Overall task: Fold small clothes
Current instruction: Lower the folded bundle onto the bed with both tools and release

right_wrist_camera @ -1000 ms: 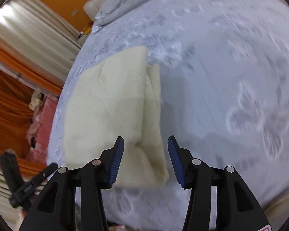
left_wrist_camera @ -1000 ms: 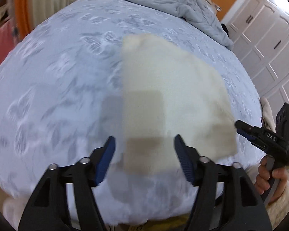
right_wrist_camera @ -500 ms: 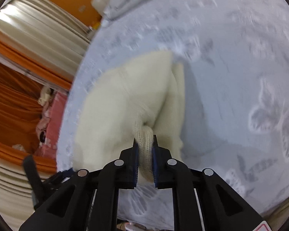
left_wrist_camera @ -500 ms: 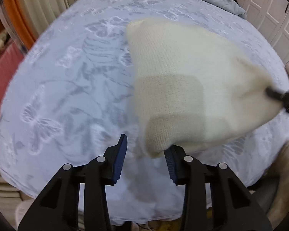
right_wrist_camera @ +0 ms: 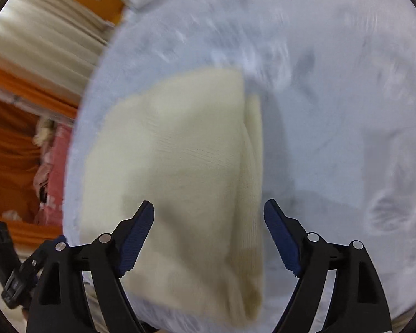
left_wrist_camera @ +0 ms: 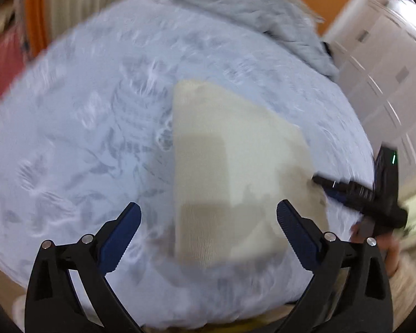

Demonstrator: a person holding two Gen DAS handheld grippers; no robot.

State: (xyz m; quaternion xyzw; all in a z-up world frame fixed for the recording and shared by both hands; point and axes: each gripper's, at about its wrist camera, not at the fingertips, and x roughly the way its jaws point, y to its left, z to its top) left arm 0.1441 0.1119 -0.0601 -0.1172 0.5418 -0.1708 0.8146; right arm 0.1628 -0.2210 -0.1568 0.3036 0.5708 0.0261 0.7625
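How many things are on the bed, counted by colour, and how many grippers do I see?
Cream knitted garment: 1
Grey blanket: 1
Black grippers with blue jaws: 2, the left gripper and the right gripper
Total: 4

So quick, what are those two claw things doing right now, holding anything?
Left gripper: jaws wide open, holding nothing, above the cream knit garment.
Right gripper: jaws wide open, holding nothing, over the same garment on the bed.
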